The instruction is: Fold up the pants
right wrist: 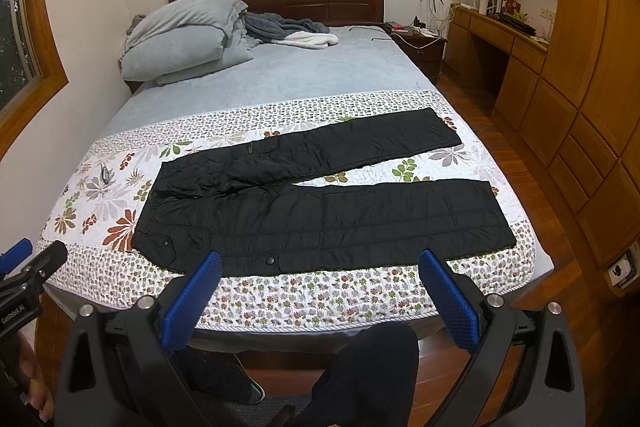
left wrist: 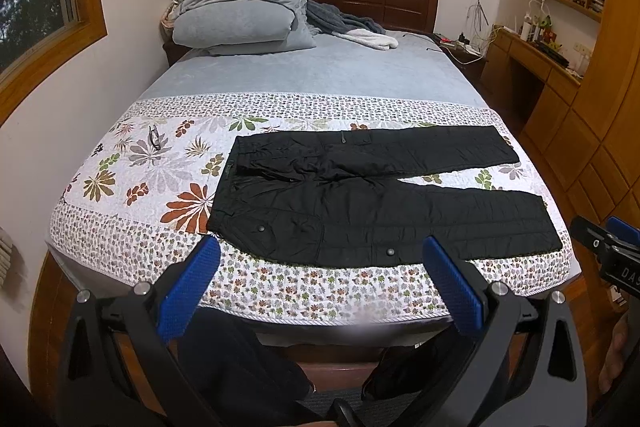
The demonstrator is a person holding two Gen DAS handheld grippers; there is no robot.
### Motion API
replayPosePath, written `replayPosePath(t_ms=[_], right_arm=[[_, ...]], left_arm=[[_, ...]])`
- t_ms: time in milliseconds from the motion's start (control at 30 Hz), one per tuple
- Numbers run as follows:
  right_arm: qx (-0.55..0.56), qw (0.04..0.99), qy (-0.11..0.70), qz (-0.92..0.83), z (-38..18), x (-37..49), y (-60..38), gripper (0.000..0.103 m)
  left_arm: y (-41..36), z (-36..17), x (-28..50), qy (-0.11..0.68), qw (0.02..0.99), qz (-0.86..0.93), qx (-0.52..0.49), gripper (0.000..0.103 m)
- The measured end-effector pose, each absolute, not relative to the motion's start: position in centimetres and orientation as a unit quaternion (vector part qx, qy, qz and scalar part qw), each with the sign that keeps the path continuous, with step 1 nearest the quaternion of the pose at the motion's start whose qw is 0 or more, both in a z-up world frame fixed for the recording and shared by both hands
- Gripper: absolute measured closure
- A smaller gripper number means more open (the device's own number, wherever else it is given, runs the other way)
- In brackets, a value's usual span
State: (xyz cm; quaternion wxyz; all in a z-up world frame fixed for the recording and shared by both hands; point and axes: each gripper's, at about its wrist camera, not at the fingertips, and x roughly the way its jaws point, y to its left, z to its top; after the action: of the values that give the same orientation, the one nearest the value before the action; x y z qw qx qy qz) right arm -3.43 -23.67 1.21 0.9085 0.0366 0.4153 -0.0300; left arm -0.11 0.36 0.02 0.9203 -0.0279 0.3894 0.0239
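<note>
The left gripper [left wrist: 322, 259] is spread wide and grasps nothing, hovering off the foot edge of the bed [left wrist: 320, 67]. The right gripper [right wrist: 320, 275] is likewise released, its blue pads [right wrist: 450, 301] wide apart and touching nothing. The black pants [left wrist: 372, 195] lie flat and unfolded on the floral quilt [left wrist: 132, 163], long axis running across the bed: waistband toward the left, both legs pointing right and slightly splayed apart.
</note>
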Motion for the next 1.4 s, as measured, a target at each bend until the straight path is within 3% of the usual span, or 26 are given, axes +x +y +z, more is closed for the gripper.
replayPosePath(t_ms=[1400], right_arm=[[0.033, 0.909, 0.414, -0.03, 1.56, -3.88, -23.24, 0.003]], left_arm=[[0.44, 0.26, -0.75, 0.388, 0.921, 0.027, -0.028, 0.003]])
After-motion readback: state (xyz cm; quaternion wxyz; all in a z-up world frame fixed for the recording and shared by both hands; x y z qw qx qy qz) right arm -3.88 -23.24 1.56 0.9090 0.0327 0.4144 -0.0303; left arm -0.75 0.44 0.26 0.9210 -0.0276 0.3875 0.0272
